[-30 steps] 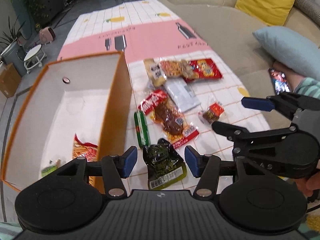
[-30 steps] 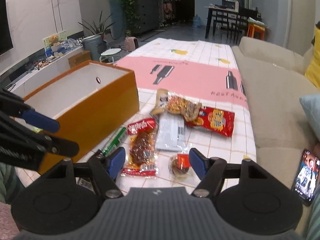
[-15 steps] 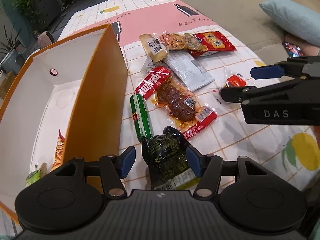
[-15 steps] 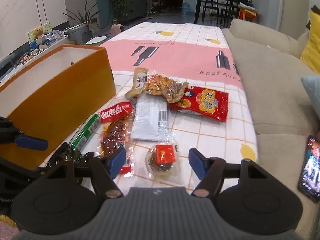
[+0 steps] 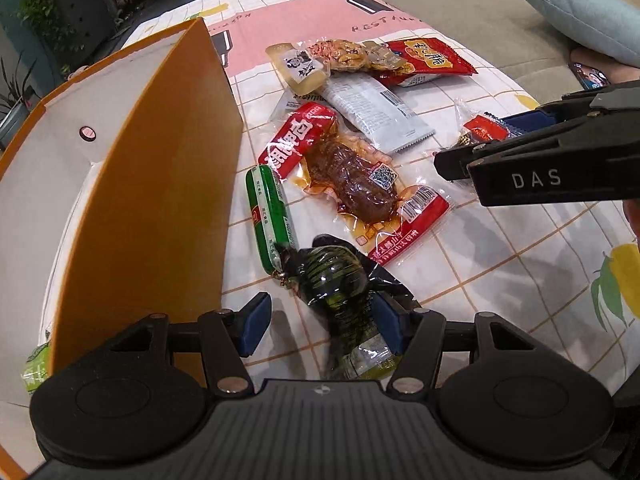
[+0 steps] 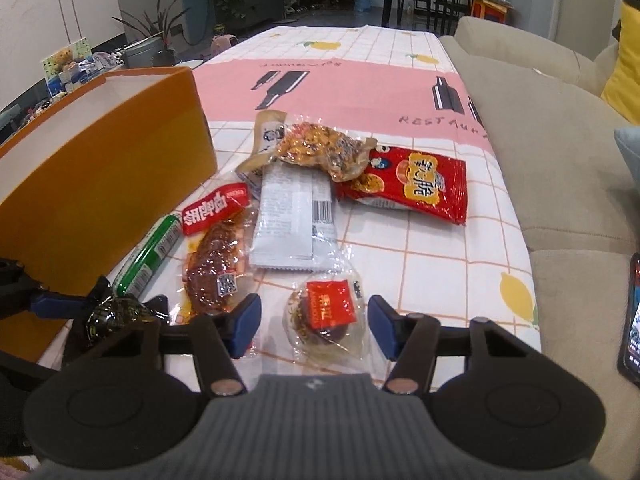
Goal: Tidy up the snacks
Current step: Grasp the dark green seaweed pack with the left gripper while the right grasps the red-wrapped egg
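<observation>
Snack packets lie on a checked tablecloth beside an orange box (image 5: 160,184). My left gripper (image 5: 320,322) is open, its blue pads on either side of a dark green-black packet (image 5: 340,284) that lies on the cloth. My right gripper (image 6: 312,326) is open around a small clear packet with a red label (image 6: 328,308). Further off lie a green sausage stick (image 5: 268,212), a red braised-meat packet (image 5: 348,180), a white packet (image 6: 292,216), a nut packet (image 6: 320,148) and a red crisp bag (image 6: 412,184). The right gripper shows in the left wrist view (image 5: 500,136).
The orange box (image 6: 100,172) stands on the left with snacks inside at its near end (image 5: 38,364). A beige sofa (image 6: 560,140) with cushions runs along the right edge. A phone (image 6: 630,320) lies at the right.
Both grippers have moved forward and down. The dark green packet now sits between the left pads, and the red-label packet sits between the right pads.
</observation>
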A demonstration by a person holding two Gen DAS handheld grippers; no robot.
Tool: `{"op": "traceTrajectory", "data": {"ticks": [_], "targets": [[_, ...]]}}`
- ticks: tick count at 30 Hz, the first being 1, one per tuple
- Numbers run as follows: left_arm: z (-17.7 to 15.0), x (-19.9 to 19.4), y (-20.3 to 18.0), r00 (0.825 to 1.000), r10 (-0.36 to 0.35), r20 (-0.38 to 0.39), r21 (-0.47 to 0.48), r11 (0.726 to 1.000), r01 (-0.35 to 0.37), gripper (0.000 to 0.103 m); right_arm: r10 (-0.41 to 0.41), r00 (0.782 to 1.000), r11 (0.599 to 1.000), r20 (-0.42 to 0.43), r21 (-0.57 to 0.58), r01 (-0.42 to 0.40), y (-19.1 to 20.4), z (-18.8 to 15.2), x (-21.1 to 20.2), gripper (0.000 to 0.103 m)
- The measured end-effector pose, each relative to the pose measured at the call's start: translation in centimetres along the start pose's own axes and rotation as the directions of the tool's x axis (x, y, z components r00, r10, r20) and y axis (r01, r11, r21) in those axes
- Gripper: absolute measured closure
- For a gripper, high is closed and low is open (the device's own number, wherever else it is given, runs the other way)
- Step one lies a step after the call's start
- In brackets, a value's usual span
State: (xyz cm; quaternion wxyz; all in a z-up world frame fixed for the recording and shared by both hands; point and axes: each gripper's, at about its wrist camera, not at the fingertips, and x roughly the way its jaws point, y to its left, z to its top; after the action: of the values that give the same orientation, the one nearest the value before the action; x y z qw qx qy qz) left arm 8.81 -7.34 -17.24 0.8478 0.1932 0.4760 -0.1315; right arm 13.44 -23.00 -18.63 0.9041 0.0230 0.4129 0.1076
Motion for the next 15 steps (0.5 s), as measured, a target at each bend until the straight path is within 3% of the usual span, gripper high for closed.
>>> {"op": "traceTrajectory", "data": {"ticks": [7, 10, 15], "targets": [[0.28, -0.02, 0.06, 0.999, -0.021, 0.050, -0.031, 0.999, 0.022, 0.033, 0.005, 1.000, 1.000, -0.018, 0.008, -0.005, -0.07, -0.09, 0.55, 0.060], [0.35, -0.56, 0.11, 0.996, -0.032, 0.088, -0.043, 0.998, 0.035, 0.034, 0.006, 1.000, 1.000, -0.023, 0.013, -0.006, -0.07, -0.10, 0.64, 0.061], [0.48, -0.34, 0.61, 0.996, -0.030, 0.089, -0.085, 0.996, 0.037, 0.052, 0.008, 1.000, 1.000, -0.026, 0.013, -0.008, -0.01, -0.11, 0.64, 0.061]]}}
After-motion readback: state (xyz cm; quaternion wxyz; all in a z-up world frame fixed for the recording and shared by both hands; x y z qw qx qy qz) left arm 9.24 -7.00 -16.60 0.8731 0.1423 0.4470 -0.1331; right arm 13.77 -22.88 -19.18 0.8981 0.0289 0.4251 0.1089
